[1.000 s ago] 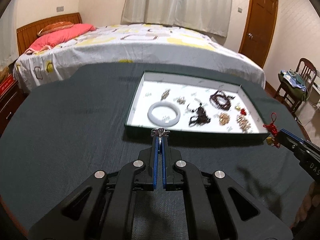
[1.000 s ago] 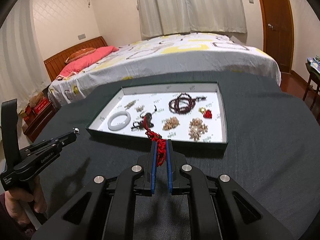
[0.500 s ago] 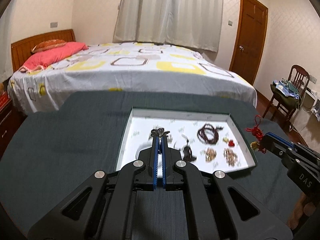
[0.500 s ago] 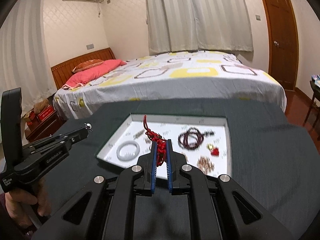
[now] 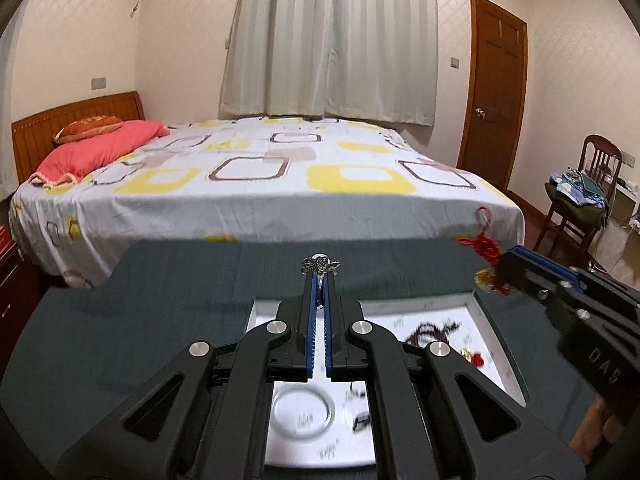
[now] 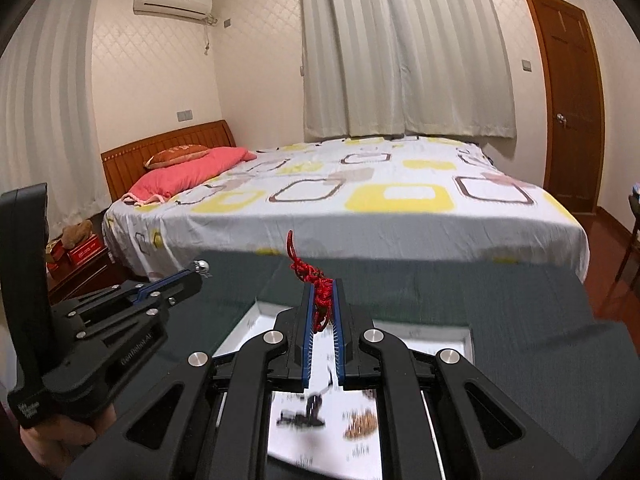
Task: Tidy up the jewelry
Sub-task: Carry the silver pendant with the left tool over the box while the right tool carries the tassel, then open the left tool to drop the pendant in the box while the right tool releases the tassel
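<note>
My left gripper (image 5: 319,276) is shut on a small silver ornament (image 5: 320,265) that sticks out past its tips. My right gripper (image 6: 322,284) is shut on a red knotted cord charm (image 6: 310,270); the charm also shows in the left wrist view (image 5: 482,246). Both hover over the white-lined jewelry tray (image 5: 486,322) on the dark green table (image 5: 120,320). In the tray lie a white bangle (image 5: 302,412), a dark bead string (image 5: 432,330), a black piece (image 6: 308,410) and a gold beaded piece (image 6: 362,428), mostly hidden behind the gripper bodies.
A bed (image 5: 260,176) with a patterned sheet and pink pillow stands just beyond the table's far edge. A wooden door (image 5: 494,88) and a chair (image 5: 580,200) with clothes are at the right. The left gripper shows at the left of the right wrist view (image 6: 200,270).
Both grippers have moved forward over the tray and tilted up, so the tray now lies beneath them and the bed fills the view. Both still hold their pieces.
</note>
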{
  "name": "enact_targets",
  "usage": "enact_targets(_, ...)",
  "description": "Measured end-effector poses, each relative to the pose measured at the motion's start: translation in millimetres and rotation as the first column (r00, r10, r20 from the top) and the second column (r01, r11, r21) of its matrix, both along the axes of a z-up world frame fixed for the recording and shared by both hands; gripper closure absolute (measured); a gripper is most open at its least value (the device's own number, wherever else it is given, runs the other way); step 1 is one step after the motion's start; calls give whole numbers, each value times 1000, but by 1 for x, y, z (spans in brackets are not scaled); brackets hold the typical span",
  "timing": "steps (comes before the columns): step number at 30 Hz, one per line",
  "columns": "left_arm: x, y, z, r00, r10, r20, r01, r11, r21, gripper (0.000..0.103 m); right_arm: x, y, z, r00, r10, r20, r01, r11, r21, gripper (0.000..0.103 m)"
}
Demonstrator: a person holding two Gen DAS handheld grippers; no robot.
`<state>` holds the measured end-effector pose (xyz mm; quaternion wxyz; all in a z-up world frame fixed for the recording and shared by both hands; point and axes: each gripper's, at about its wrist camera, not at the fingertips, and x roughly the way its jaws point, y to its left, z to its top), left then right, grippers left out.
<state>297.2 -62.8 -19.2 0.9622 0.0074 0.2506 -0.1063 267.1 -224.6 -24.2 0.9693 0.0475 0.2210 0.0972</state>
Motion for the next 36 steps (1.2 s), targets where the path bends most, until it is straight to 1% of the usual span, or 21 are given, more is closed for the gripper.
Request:
enact_targets(2, 14, -5, -5, 1000, 1, -9, -1, 1000, 3, 99, 13, 1, -7, 1000, -3, -13, 3, 1000, -1, 94)
enact_targets(4, 29, -8, -16, 999, 4, -39, -4, 1000, 7, 99, 29, 2, -22, 999, -11, -44, 11, 1000, 1, 94)
enact_targets(8, 60, -17, -49, 994, 21, -110, -17, 999, 44, 99, 55, 2, -56, 993, -26, -117, 25, 1000, -13, 94)
enact_targets(10, 75, -18, -62, 989, 29, -146, -22, 998, 52, 99, 70, 0, -74, 985, -23, -168, 24, 1000, 3, 94)
enact_targets(13, 92, -17, -79, 979, 38, -201, -28, 998, 54, 99, 83, 1, -88, 978, -22, -208, 23, 1000, 3, 94)
enact_targets(15, 104, -20, -89, 971, 37, -234, -21, 997, 69, 99, 92, 4, -96, 972, -17, -235, 16, 1000, -9, 94)
enact_targets(20, 121, -28, -111, 951, 33, -307, 3, 993, 114, 99, 105, 8, -109, 955, -22, -297, 16, 1000, -23, 94)
enact_targets(23, 126, -27, -118, 940, 38, -339, 2, 993, 117, 99, 111, 6, -114, 944, -17, -330, 15, 1000, -9, 94)
enact_targets(24, 127, -26, -119, 937, 37, -346, 2, 994, 112, 99, 111, 7, -115, 941, -21, -339, 16, 1000, -19, 94)
enact_targets(27, 130, -27, -121, 934, 40, -356, 6, 992, 129, 99, 112, 8, -117, 934, -25, -357, 16, 999, -30, 94)
enact_targets(36, 135, -22, -125, 924, 49, -379, -7, 994, 113, 99, 117, 6, -119, 926, -32, -375, 24, 999, -24, 94)
